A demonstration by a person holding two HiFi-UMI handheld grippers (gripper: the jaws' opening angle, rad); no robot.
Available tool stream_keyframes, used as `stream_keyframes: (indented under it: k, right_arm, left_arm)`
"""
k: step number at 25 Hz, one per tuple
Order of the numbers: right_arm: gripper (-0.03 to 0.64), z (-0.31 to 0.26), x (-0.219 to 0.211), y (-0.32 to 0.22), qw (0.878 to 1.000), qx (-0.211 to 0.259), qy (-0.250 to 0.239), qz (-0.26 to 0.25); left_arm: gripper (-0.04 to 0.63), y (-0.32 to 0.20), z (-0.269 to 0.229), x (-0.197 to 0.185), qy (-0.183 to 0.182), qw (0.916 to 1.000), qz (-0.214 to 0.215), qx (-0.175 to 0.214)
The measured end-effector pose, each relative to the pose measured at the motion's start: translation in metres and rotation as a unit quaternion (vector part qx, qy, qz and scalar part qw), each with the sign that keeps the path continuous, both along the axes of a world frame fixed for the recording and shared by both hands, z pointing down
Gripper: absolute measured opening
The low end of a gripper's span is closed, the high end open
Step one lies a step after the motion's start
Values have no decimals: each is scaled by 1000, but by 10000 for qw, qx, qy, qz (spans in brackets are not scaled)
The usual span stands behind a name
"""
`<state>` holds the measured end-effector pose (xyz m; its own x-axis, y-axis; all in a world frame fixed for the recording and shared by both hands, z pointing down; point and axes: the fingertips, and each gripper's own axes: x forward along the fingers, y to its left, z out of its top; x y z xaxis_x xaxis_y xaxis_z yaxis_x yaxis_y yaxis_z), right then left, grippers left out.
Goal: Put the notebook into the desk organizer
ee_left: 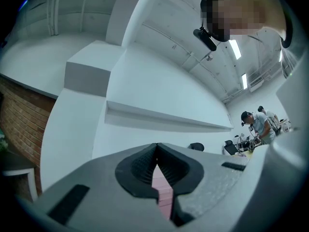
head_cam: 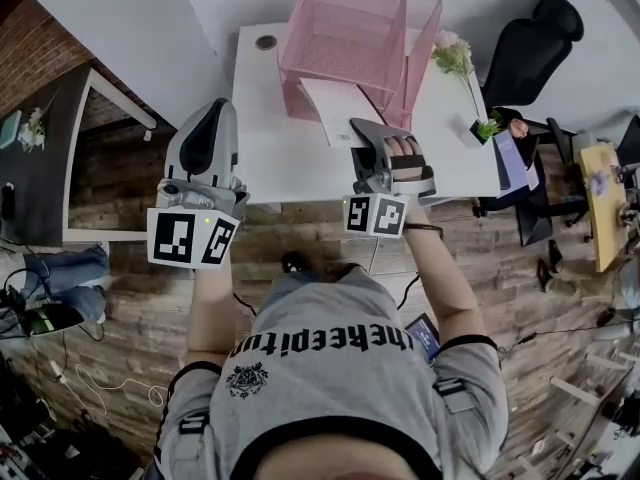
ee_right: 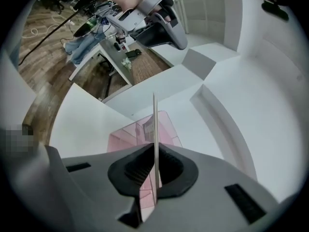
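Observation:
The pink mesh desk organizer stands at the back of the white table. Just in front of it a white notebook hangs tilted, with my right gripper shut on its near edge. In the right gripper view the notebook shows edge-on as a thin upright line between the pads, with the organizer beyond it. My left gripper is held up at the table's left edge, shut and empty. In its own view the left gripper points at a white wall.
A small plant with pale flowers stands on the table's right side, close to the organizer. A round cable hole lies at the back left. A black chair is behind the table and a dark desk to the left.

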<state>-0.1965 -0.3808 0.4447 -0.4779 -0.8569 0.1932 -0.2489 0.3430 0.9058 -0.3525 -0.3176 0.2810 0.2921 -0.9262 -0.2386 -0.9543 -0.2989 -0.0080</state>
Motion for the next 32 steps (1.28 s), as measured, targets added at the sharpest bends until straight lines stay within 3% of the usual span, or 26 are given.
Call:
stream_keyframes:
  k: [7,19,32]
  right_arm:
    - [9,15,-11,-19,9982,-19,356,472]
    - [9,56,-33,-49,9888,-515,1081,888]
    - [14,65,-43,-88,9839,-735,1111,1196]
  left_arm:
    - [3,-13,4,-19,50,9998,183,-7]
    - [3,-21,14,-45,128,9992,354,-92]
    - [3,-29,29,-60,145,9987,423,-238]
